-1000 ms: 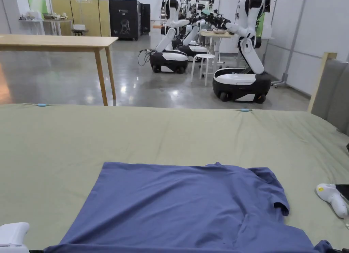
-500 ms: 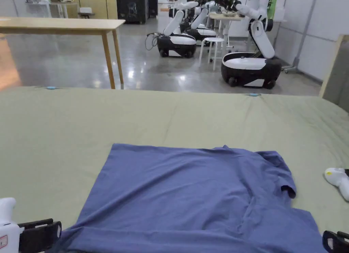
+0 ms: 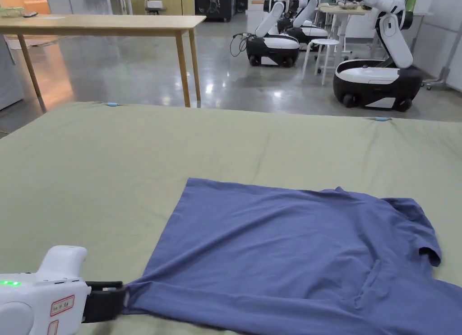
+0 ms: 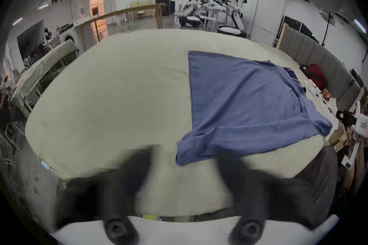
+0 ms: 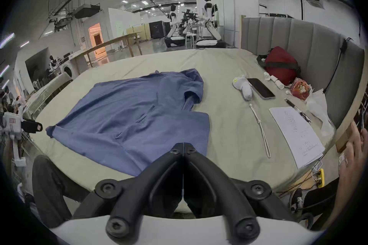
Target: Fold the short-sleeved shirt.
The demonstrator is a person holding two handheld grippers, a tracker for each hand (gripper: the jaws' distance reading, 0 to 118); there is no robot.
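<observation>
While the blue short-sleeved shirt (image 3: 297, 254) lies spread on the green sheet (image 3: 135, 169) that covers the bed, the left gripper (image 3: 118, 300) sits at the shirt's near left corner, its black tip touching the bunched cloth there in the head view. Its own camera shows the two jaws blurred and standing well apart – spread wide, with nothing between them – and the shirt's corner (image 4: 185, 155) lies just ahead of the gap. The right gripper (image 5: 183, 147) has its jaws pressed together tip to tip, and those tips overlap the shirt's near hem in the right gripper view; whether any cloth is pinched between them cannot be told. From that side the shirt (image 5: 129, 110) lies flat with shallow creases, one sleeve (image 5: 194, 94) curled upward near the collar end. To the right of the shirt, well apart from it, lie a white controller with a cord (image 5: 244, 87), a dark phone (image 5: 260, 88), a printed sheet of paper (image 5: 296, 132) with a pen (image 5: 297, 110) beside it, and a red bag (image 5: 280, 64) against the grey padded headboard (image 5: 298, 38). Beyond the bed stand a wooden table (image 3: 103, 22) and white wheeled robots (image 3: 374, 74) on the shiny floor.
</observation>
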